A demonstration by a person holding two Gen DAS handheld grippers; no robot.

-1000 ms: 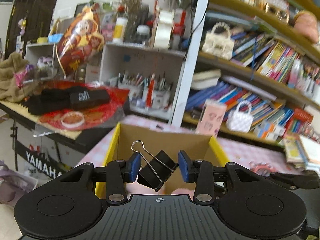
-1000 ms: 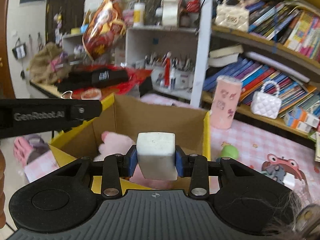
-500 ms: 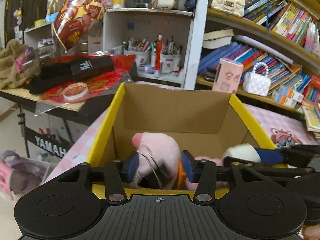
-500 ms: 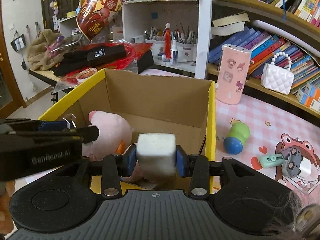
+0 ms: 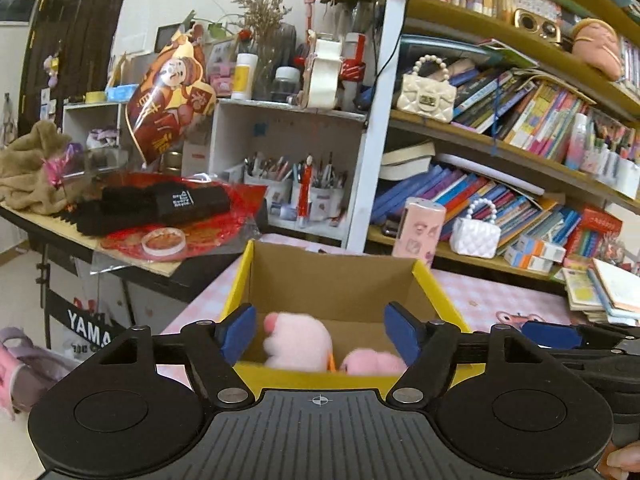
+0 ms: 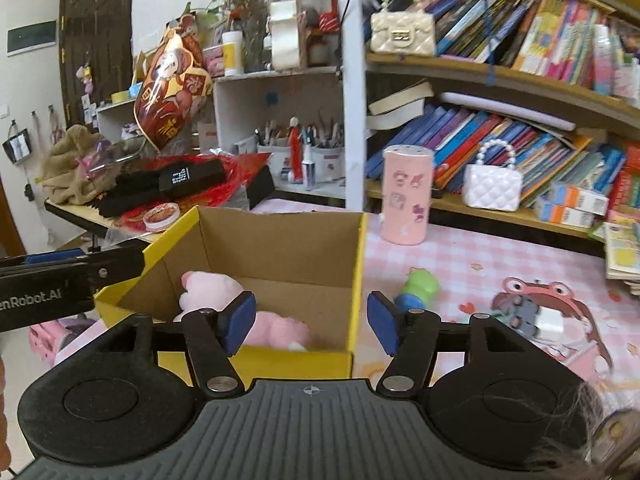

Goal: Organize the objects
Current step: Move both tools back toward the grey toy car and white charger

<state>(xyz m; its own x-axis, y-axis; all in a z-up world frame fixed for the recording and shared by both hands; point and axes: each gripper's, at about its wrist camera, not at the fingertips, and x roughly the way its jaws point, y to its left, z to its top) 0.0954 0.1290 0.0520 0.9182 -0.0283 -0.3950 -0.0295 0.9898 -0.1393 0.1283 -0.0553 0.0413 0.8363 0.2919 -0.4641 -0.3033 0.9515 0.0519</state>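
A yellow-rimmed cardboard box [image 5: 332, 284] [image 6: 280, 248] stands on the pink checked table. A pink plush toy [image 5: 298, 340] [image 6: 212, 290] lies inside it. My left gripper [image 5: 320, 334] is open and empty, just in front of the box's near rim. My right gripper [image 6: 310, 322] is open and empty, over the box's near right corner. The binder clip and the white block are not visible. The right gripper's blue fingers [image 5: 552, 336] show at the right of the left wrist view.
On the table right of the box lie a green and blue toy [image 6: 418, 294], a small grey and white item [image 6: 536, 316] and a pink cylinder [image 6: 406, 196]. Behind are bookshelves [image 6: 520, 80], pen cups [image 5: 304, 196] and a cluttered side desk [image 5: 152, 216].
Both grippers have opened and pulled back from the box. The black binder clip left the left gripper and the white block left the right gripper; neither is seen now.
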